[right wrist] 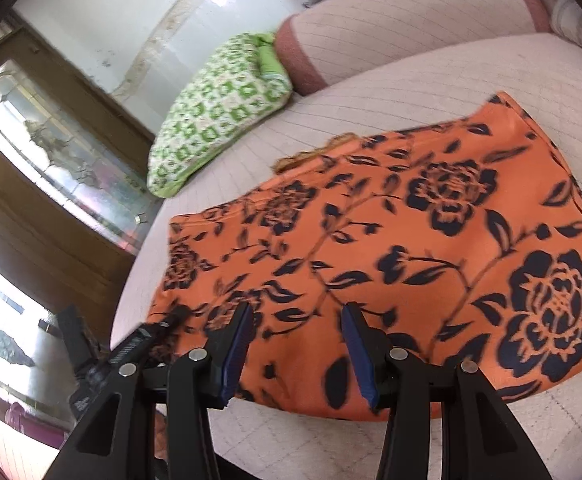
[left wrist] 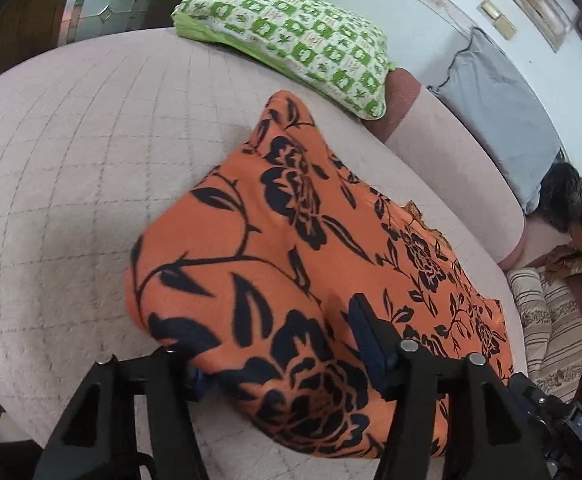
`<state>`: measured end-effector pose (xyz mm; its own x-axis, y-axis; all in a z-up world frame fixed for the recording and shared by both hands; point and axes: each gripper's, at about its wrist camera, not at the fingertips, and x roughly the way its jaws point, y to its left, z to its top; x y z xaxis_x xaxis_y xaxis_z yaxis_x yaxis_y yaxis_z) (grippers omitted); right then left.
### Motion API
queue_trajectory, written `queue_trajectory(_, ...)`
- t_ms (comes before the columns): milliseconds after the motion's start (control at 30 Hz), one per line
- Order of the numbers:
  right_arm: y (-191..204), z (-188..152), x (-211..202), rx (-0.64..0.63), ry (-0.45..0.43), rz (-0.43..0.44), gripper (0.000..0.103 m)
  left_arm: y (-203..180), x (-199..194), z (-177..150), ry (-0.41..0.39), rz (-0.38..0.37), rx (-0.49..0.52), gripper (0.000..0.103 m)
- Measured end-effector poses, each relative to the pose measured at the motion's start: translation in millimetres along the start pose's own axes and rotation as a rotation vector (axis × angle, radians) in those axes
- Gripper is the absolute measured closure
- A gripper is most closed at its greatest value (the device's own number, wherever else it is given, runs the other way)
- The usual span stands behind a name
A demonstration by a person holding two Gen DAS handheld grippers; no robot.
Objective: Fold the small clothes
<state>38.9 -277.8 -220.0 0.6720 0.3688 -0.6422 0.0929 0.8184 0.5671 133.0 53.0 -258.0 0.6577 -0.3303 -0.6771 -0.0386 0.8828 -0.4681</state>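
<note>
Both grippers (left wrist: pixel 279 344) (right wrist: pixel 297 344) sit half-open over the orange flowered cloth (right wrist: pixel 411 248), gripping nothing I can see. It looks folded once. More folds are left.

My left gripper (left wrist: pixel 287 344) has matte black angular finger arms with triangular cut-outs, round silver pivot screws and dark blue pads. My right gripper (right wrist: pixel 297 350) is built the same: black arms, silver screws, ribbed blue pads (right wrist: pixel 357 354). White lettering on the black housing is too small to read.
</note>
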Motion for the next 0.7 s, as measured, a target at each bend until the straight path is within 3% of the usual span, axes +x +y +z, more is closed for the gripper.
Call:
queue_trajectory(33,-6,1,0,0.024,0.004,-0.009,0.053,-2,1,1,-0.002,0.003,0.016,0.049)
queue_trajectory(67,-14,2,0,0.053,0.007,-0.01,0.053,-5,2,2,-0.002,-0.003,0.027,0.073)
queue_trajectory(100,-21,3,-1,0.078,0.007,-0.008,0.053,-7,3,3,0.003,-0.02,0.032,0.079)
queue_trajectory(333,-64,11,-21,0.222,-0.041,0.022,0.053,-41,-11,-1,-0.08,-0.046,0.141,0.083)
queue_trajectory(533,-85,11,-17,0.328,-0.008,0.053,0.053,-68,-21,-10,-0.138,0.011,0.278,0.083)
queue_trajectory(600,-93,9,-7,0.357,0.044,0.027,0.053,-72,-22,-11,-0.143,0.017,0.293,0.083)
queue_trajectory(700,-92,9,-8,0.348,0.045,0.028,0.053,-74,-24,-10,-0.142,0.019,0.293,0.083)
